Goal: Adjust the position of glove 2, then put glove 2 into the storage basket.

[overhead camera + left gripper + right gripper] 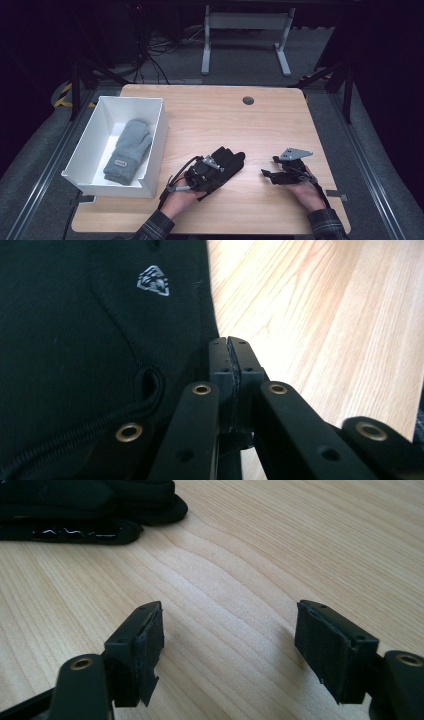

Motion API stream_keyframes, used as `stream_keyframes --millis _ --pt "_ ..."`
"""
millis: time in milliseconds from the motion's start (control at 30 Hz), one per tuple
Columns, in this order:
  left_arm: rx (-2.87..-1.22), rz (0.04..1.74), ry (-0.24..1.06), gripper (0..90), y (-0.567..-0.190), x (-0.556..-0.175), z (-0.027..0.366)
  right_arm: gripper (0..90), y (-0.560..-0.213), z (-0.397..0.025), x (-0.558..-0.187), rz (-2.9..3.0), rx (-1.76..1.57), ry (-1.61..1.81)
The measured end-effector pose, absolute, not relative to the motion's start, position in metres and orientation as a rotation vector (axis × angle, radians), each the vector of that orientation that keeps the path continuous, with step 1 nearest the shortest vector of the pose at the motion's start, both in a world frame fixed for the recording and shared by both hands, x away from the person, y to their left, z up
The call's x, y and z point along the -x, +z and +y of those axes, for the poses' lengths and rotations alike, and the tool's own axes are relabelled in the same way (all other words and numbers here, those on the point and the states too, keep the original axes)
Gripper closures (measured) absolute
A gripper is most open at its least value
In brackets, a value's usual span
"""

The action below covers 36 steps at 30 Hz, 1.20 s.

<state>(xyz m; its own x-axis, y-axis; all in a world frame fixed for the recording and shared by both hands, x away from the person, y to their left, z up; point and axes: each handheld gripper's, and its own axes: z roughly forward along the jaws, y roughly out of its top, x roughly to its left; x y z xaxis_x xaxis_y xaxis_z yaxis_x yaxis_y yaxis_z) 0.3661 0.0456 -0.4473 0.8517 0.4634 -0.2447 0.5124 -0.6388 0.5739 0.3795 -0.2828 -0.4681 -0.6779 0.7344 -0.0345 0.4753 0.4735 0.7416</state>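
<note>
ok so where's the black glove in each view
High view: the black glove lies at the table's middle front, under the left gripper.
Left gripper view: it covers the left half of the picture, beside the shut jaws; whether they pinch its edge is unclear.
Right gripper view: its fingers lie in the top left corner, far beyond the open jaws.
Shared landmark: the pale wooden table.

Plaid sleeves at both wrists; the black left gripper (220,162) shows brass rivets, the right gripper (266,173) a grey three-cornered plate.
</note>
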Motion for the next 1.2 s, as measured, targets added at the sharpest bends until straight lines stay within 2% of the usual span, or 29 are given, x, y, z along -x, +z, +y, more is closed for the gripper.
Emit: stream_keyframes --millis 67,200,233,300,367,400,600,733,1033,1200 --pt "-2.364 0.706 -0.086 89.2 -0.446 -0.366 0.048 26.4 -0.469 -0.283 -0.380 2.371 -1.022 1.041" --pt "-2.370 0.681 -0.061 74.2 -0.441 -0.367 0.049 25.5 -0.469 -0.283 -0.380 2.371 -1.024 1.036" --pt "-2.375 0.670 -0.046 74.2 -0.440 -0.367 0.049 25.5 -0.469 -0.283 -0.380 2.371 -1.024 1.036" --pt "-2.369 0.666 -0.019 63.7 -0.436 -0.368 0.049 25.3 -0.469 -0.283 -0.380 2.371 -1.023 1.036" --pt "-2.373 0.657 0.006 55.6 -0.433 -0.369 0.050 25.3 -0.469 -0.283 -0.380 2.371 -1.023 1.036" --pt "-2.373 0.653 0.014 55.6 -0.430 -0.371 0.050 25.2 -0.469 -0.283 -0.380 2.372 -1.023 1.037" --pt "-2.384 0.624 0.046 29.1 -0.421 -0.381 0.049 24.8 -0.469 -0.283 -0.380 2.374 -1.023 1.036" --pt "-2.399 0.596 0.045 17.8 -0.420 -0.391 0.045 24.6 -0.469 -0.283 -0.380 2.372 -1.025 1.035" --pt "-2.460 0.613 0.094 10.6 -0.433 -0.411 0.036 24.4 -0.469 -0.283 -0.381 2.370 -1.025 1.034" --pt "-2.483 0.643 0.126 9.6 -0.440 -0.417 0.037 24.4 -0.469 -0.283 -0.380 2.372 -1.026 1.034"
